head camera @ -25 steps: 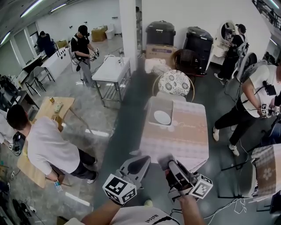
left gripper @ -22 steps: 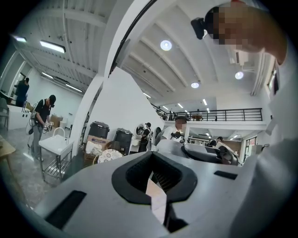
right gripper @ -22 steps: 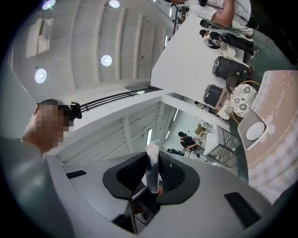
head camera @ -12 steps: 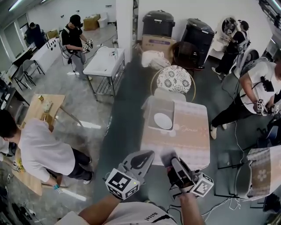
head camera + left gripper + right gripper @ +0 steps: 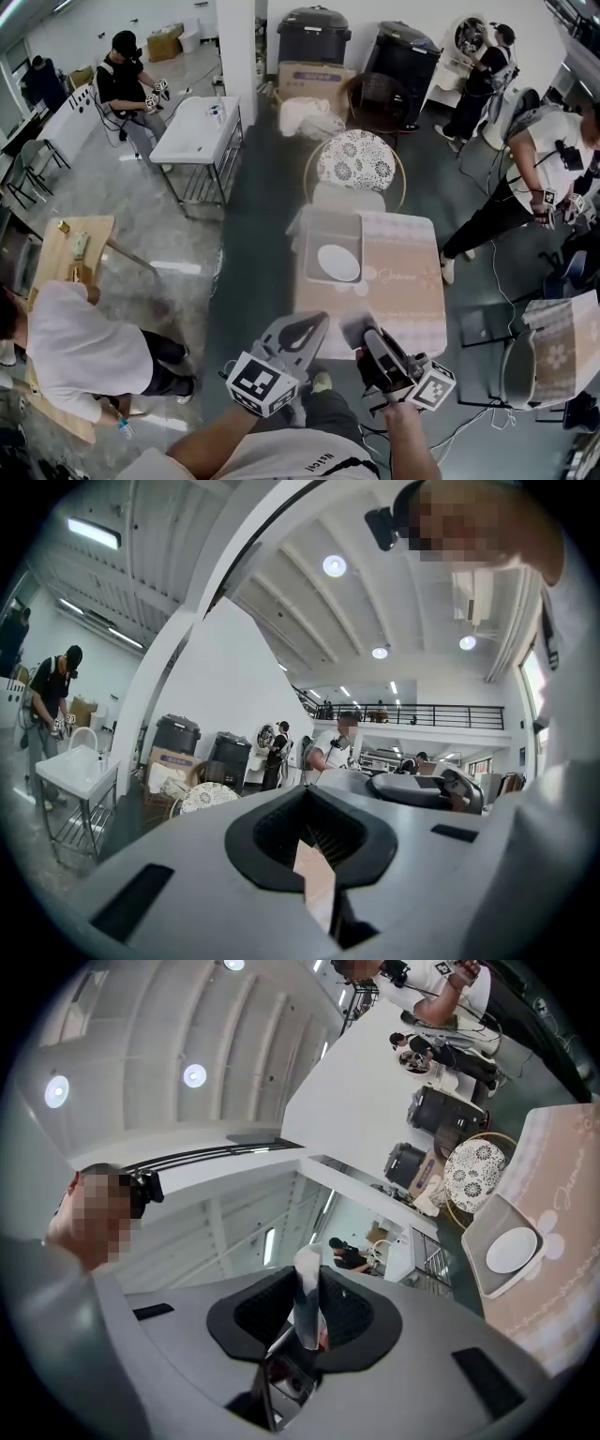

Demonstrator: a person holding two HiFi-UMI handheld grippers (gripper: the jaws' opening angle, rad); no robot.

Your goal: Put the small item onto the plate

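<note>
A white plate [image 5: 338, 262] lies in a pale tray [image 5: 330, 228] on the left part of a pink-clothed table [image 5: 403, 291]. In the right gripper view the plate [image 5: 512, 1250] is far off at the right. My right gripper [image 5: 361, 330] hovers at the table's near edge. It is shut on a small pale, thin item [image 5: 307, 1299] that stands upright between the black pads. My left gripper [image 5: 317, 322] is beside it on the left, with its tips together and nothing held. In the left gripper view [image 5: 309, 794] only a strip of tablecloth shows through the gap in the pads.
A round patterned chair [image 5: 354, 161] stands behind the table. A person [image 5: 539, 178] stands at the table's right. Another crouches at the left by a wooden table [image 5: 66, 246]. A white sink table [image 5: 195, 129] and dark bins [image 5: 314, 37] are farther back.
The table and plate have drifted a little lower and nearer in the head view. Both grippers keep their places and jaw positions, and the right still holds the item.
</note>
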